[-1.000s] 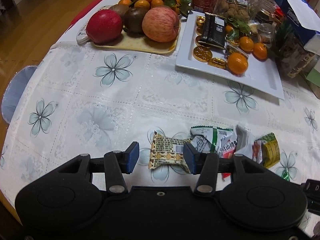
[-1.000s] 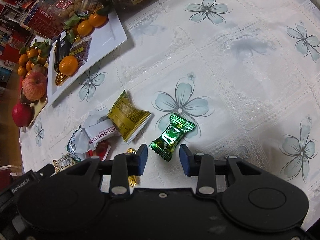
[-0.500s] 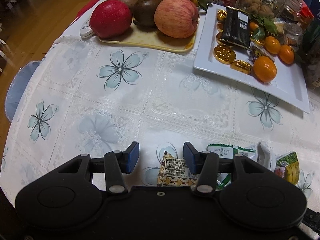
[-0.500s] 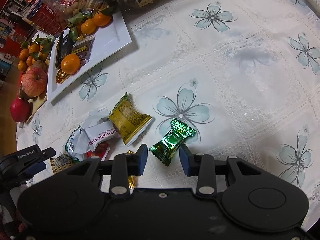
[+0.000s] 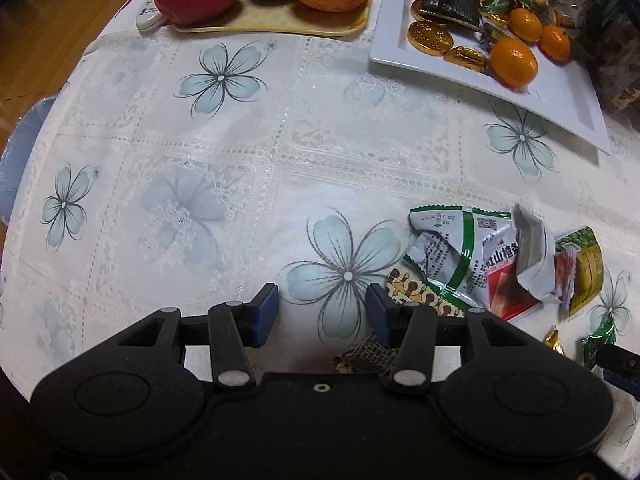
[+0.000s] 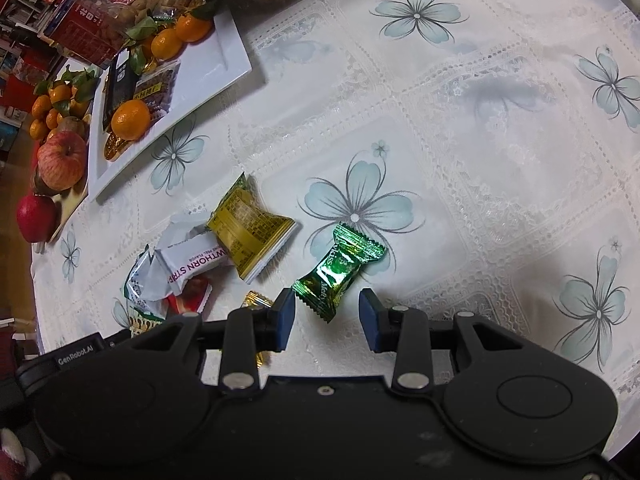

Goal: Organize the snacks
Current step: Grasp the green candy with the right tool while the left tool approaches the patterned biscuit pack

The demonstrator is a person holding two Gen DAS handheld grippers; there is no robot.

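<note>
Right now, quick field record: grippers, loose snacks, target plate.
left gripper: open, over bare tablecloth, patterned wrapper at its right finger
right gripper: open, green candy between the fingers, not pinched
loose snacks: yellow pack, white hawthorn strip pack, small gold candy
white plate: holds oranges, gold coins, dark bar
surface: flowered tablecloth

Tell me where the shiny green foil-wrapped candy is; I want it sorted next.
In the right wrist view, the shiny green foil-wrapped candy lies on the tablecloth, right of the yellow-green snack packet.
</note>
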